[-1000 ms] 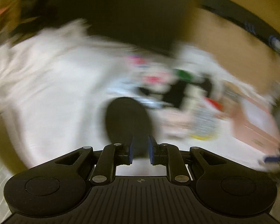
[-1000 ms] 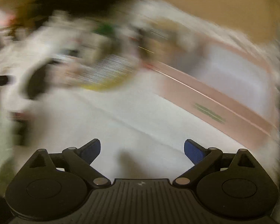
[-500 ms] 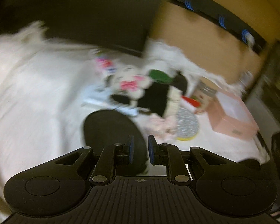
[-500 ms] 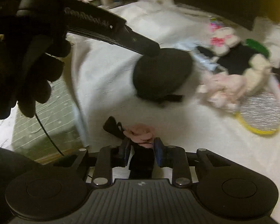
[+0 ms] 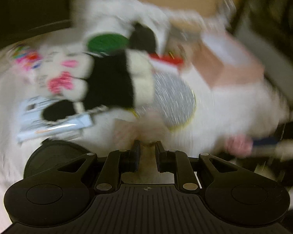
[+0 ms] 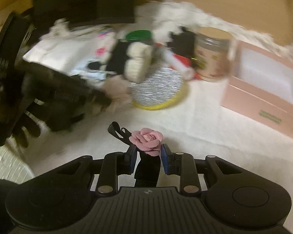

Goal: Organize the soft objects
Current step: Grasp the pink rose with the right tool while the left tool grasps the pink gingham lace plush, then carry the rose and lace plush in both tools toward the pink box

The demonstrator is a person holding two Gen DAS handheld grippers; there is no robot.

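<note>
My right gripper [image 6: 148, 157] is shut on a black strap with a pink fabric rose [image 6: 147, 138], held low over the white cloth. My left gripper [image 5: 147, 157] is nearly closed around a pale pink fluffy piece [image 5: 148, 124]; the view is blurred. It also shows in the right wrist view [image 6: 99, 99], its tips at the pink fluff [image 6: 117, 95]. A pile of soft things lies beyond: a black and cream plush [image 5: 115, 78], a white plush with pink marks [image 5: 64, 78].
A pink open box [image 6: 267, 89] stands at the right. A jar [image 6: 213, 54], a green lid [image 6: 138, 35] and a silver disc with yellow rim [image 6: 158, 91] sit in the pile. A black round pad [image 5: 54, 156] lies beside my left gripper.
My left gripper has left the black round pad and moved right onto the pink fluff. My right gripper, open a second ago, has closed on the rose strap and swung toward the pile.
</note>
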